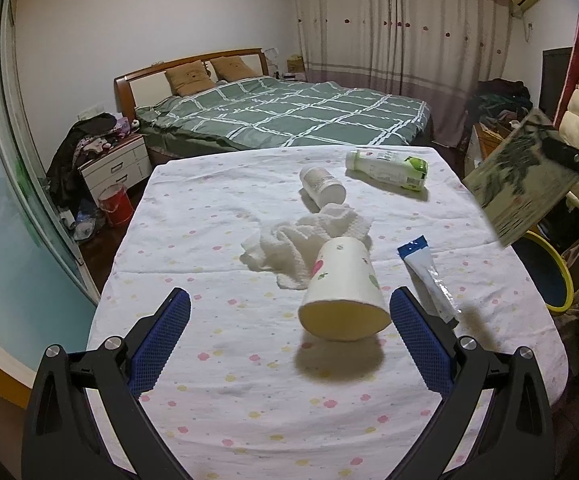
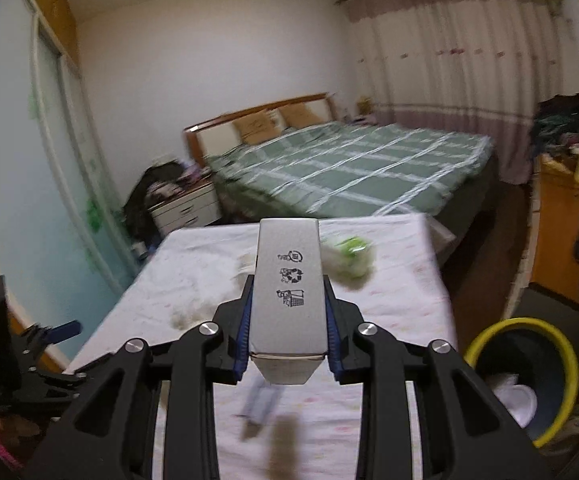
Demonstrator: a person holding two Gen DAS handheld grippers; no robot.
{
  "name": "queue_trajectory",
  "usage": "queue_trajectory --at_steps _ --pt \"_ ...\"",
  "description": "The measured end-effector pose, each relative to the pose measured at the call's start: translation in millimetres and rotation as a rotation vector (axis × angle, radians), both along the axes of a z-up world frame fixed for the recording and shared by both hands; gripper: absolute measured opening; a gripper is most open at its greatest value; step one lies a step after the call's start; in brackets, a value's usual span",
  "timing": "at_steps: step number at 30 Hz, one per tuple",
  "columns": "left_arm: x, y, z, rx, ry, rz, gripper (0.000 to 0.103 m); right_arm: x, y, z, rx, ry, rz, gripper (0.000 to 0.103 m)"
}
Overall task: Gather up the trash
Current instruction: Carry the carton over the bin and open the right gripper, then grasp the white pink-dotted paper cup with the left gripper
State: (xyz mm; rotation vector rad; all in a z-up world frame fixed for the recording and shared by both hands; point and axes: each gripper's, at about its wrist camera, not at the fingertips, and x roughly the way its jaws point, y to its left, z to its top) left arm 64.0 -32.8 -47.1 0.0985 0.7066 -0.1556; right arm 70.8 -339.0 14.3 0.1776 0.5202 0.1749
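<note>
Grey cardboard carton (image 2: 287, 300) with recycling marks is clamped by right tongs (image 2: 288, 312); only the left view shows left tongs (image 1: 289, 312) spread around a paper cup (image 1: 343, 292).

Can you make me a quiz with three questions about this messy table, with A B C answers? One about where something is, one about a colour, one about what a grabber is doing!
1. Where is the bin?
A. On the bed
B. On the floor beside the table
C. On the table

2. What colour is the bin's rim?
A. Yellow
B. Red
C. White

3. What is the right gripper doing?
A. Hanging open and empty
B. Pinching the towel
C. Gripping a box

Answers:
1. B: the right wrist view shows it standing low, off the table edge.
2. A: a yellow ring circles its dark inside.
3. C: its jaws press both sides of the grey box, held above the table. The left gripper is open near the paper cup.
</note>
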Motion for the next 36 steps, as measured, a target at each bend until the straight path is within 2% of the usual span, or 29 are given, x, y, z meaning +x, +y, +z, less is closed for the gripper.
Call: queue_trajectory --at_steps 4,7,12,16,21,27,31,36 --pt "-0.8 -7.4 -0.1 0.008 -0.001 -0.013 0.098 -9.0 -54.0 -5.9 -0.03 -0.001 -0.18 0.029" --pt "-0.2 -11.3 0.5 0.008 0.0 -0.019 0.098 -11.4 -93.6 -21.4 -0.053 0.036 -0.299 0.029" --pt "3.4 -20.3 -2.0 0.016 0.011 -0.03 0.098 -10.8 -154.7 -64.7 -0.079 0.137 -0.462 0.029" --pt "7.2 -28.0 -4.3 0.025 0.02 -0.043 0.098 -11.0 -196.8 -102.4 -0.055 0.21 -0.544 0.029" --pt "10.7 -40.1 -6.5 0.038 0.028 -0.06 0.098 -6.9 -225.8 -137.3 -0.028 0.272 -0.582 0.029" --pt "13.4 -51.9 -9.7 0.047 0.037 -0.079 0.098 3.0 -244.5 -158.1 -0.034 0.324 -0.628 0.031" --pt "15.7 -56.3 -13.1 0.053 0.046 -0.086 0.098 -0.7 -248.1 -155.9 -0.023 0.314 -0.65 0.037" --pt "18.9 -55.1 -18.4 0.047 0.057 -0.082 0.098 -7.3 -232.6 -141.6 -0.031 0.278 -0.62 0.045"
